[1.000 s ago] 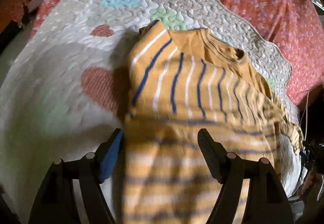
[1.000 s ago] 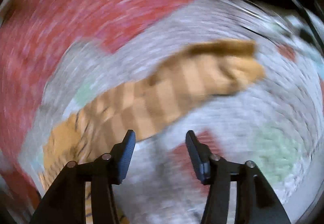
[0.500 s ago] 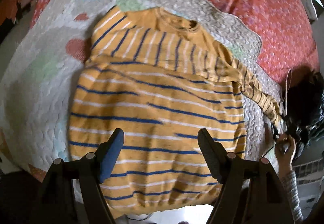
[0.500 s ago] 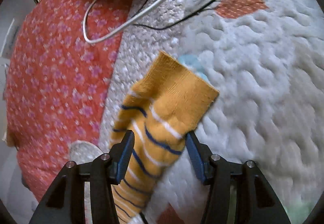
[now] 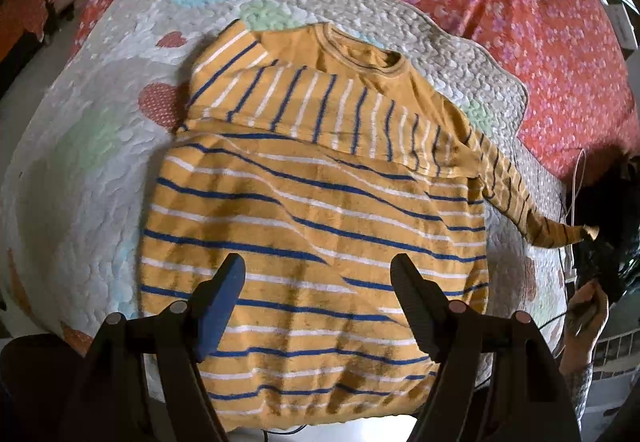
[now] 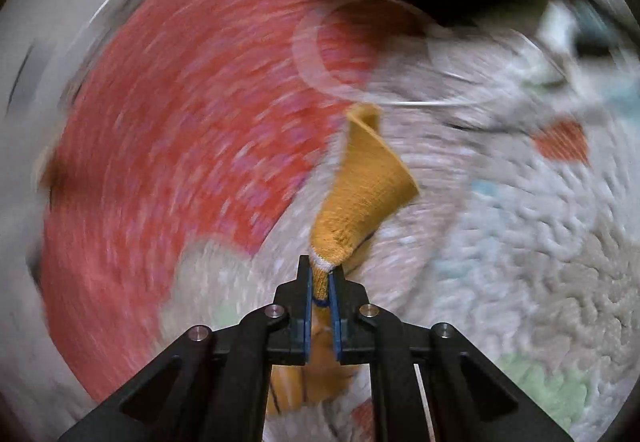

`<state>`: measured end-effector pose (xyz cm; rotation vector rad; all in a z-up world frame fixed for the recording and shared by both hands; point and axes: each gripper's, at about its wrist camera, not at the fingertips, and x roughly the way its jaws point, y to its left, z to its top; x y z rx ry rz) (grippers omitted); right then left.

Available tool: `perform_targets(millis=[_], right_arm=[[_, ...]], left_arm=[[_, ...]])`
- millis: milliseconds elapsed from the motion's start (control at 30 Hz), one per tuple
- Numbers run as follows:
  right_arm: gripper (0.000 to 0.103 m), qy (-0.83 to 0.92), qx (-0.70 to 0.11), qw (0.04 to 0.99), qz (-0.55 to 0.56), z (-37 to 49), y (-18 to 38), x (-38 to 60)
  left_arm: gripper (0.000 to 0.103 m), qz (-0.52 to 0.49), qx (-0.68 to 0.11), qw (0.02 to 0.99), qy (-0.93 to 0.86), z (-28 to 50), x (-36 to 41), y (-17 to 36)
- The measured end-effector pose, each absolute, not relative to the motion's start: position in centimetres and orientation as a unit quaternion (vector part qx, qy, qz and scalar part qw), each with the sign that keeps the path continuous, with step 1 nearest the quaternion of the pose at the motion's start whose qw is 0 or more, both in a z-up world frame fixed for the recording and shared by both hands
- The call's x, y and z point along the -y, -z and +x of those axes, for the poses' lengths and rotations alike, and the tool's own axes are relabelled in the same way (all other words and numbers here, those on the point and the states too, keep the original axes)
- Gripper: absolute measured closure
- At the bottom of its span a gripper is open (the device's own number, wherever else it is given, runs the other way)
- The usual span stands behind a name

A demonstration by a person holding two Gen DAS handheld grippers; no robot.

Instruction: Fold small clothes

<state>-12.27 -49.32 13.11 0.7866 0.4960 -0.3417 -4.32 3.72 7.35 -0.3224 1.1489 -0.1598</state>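
Note:
A small orange sweater [image 5: 312,226] with blue and white stripes lies flat on a white quilt [image 5: 100,130], one sleeve folded across its chest. Its other sleeve [image 5: 516,198] stretches out to the right, lifted off the quilt at its tip. My left gripper [image 5: 318,274] hovers open above the sweater's lower half, holding nothing. In the right wrist view, my right gripper [image 6: 319,270] is shut on the sleeve's orange cuff [image 6: 368,182], which sticks up beyond the pads. That view is blurred by motion.
The quilt covers part of a red floral bedspread [image 5: 520,10]. A white cable [image 6: 400,98] loops over the quilt's far edge near the cuff. A person's hand [image 5: 588,306] shows at the right edge of the left wrist view.
The right gripper's jaws went from standing around the sleeve cuff to pinched shut on it, and the cuff has come up off the quilt. The left gripper drew back from the sweater, then held still.

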Motion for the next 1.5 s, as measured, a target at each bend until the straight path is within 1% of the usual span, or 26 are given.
perform_targets(millis=[33,100,167,267,400,433,467,500,533,600,633,667,700,733,900,1000,1167,1200,1233,1267,1300,1367,1433,1500], right_arm=[[0.095,0.147,-0.249,0.889,0.354,-11.2,-13.6,47.4],[0.095,0.074,-0.292,0.909,0.288,-7.4,-14.3,40.0],[0.095,0.015,-0.322,0.912,0.254,-4.7,-14.2,33.8],[0.095,-0.097,-0.374,0.893,0.231,-0.5,-13.0,23.0],[0.095,-0.18,-0.431,0.864,0.189,2.7,-10.5,11.9],[0.091,-0.195,-0.447,0.855,0.177,3.4,-9.5,9.4],[0.091,-0.212,-0.468,0.842,0.162,4.1,-8.2,7.0],[0.086,-0.219,-0.489,0.832,0.144,4.6,-7.0,5.3],[0.08,-0.223,-0.497,0.827,0.14,4.8,-6.7,4.7],[0.074,-0.246,-0.498,0.816,0.163,4.4,-6.9,4.7],[0.063,-0.253,-0.491,0.815,0.175,4.1,-7.6,5.4],[0.055,-0.253,-0.483,0.819,0.178,3.6,-8.5,6.3],[0.045,-0.248,-0.473,0.827,0.176,3.0,-9.6,7.4],[0.043,-0.241,-0.463,0.834,0.175,2.4,-10.4,8.6],[0.041,-0.166,-0.445,0.86,0.189,1.0,-11.9,16.3],[0.041,-0.117,-0.433,0.866,0.223,0.2,-11.1,21.4],[0.041,-0.081,-0.423,0.861,0.272,-1.1,-9.1,26.5],[0.041,-0.075,-0.423,0.86,0.276,-1.3,-8.7,27.2],[0.041,-0.068,-0.428,0.856,0.283,-1.4,-8.2,28.0],[0.041,-0.066,-0.431,0.85,0.297,-1.2,-7.9,28.6],[0.041,-0.07,-0.429,0.845,0.311,-0.9,-7.9,29.0],[0.041,-0.072,-0.413,0.851,0.317,-0.3,-8.9,29.3],[0.041,-0.069,-0.398,0.858,0.317,-0.5,-10.0,30.0],[0.041,-0.068,-0.383,0.86,0.331,-0.5,-10.9,30.7]], left_arm=[[0.029,-0.157,-0.539,0.824,0.074,-4.3,-4.2,-7.2],[0.029,-0.175,-0.533,0.825,0.069,-4.1,-6.0,-6.9],[0.029,-0.194,-0.526,0.826,0.061,-3.9,-7.8,-6.7],[0.029,-0.22,-0.515,0.827,0.05,-3.6,-10.7,-6.4],[0.029,-0.245,-0.501,0.829,0.04,-3.2,-13.7,-6.2],[0.029,-0.25,-0.497,0.83,0.038,-3.0,-14.3,-6.2],[0.029,-0.258,-0.493,0.83,0.037,-2.7,-14.9,-6.1],[0.029,-0.266,-0.49,0.829,0.038,-2.4,-15.4,-6.1],[0.029,-0.272,-0.488,0.828,0.04,-2.1,-15.8,-6.2],[0.029,-0.279,-0.483,0.829,0.047,-1.6,-16.2,-6.3],[0.029,-0.279,-0.481,0.829,0.052,-1.4,-16.3,-6.4],[0.029,-0.278,-0.481,0.83,0.058,-1.0,-16.2,-6.5],[0.029,-0.277,-0.481,0.829,0.064,-0.7,-16.1,-6.4],[0.029,-0.276,-0.483,0.827,0.073,-0.2,-15.8,-6.4],[0.029,-0.266,-0.509,0.813,0.1,2.8,-13.1,-4.8],[0.029,-0.262,-0.531,0.799,0.104,5.4,-11.0,-4.0],[0.029,-0.243,-0.561,0.786,0.092,8.4,-7.9,-2.9],[0.038,-0.24,-0.57,0.781,0.083,8.9,-7.4,-2.5],[0.07,-0.241,-0.579,0.775,0.077,9.3,-7.1,-2.1],[0.087,-0.241,-0.59,0.767,0.074,9.6,-6.8,-1.7],[0.094,-0.241,-0.597,0.762,0.07,9.6,-6.6,-1.3],[0.095,-0.224,-0.588,0.775,0.063,9.5,-6.3,-2.2],[0.095,-0.19,-0.566,0.8,0.059,9.7,-5.9,-4.5],[0.095,-0.157,-0.527,0.832,0.069,9.9,-5.6,-8.1]])
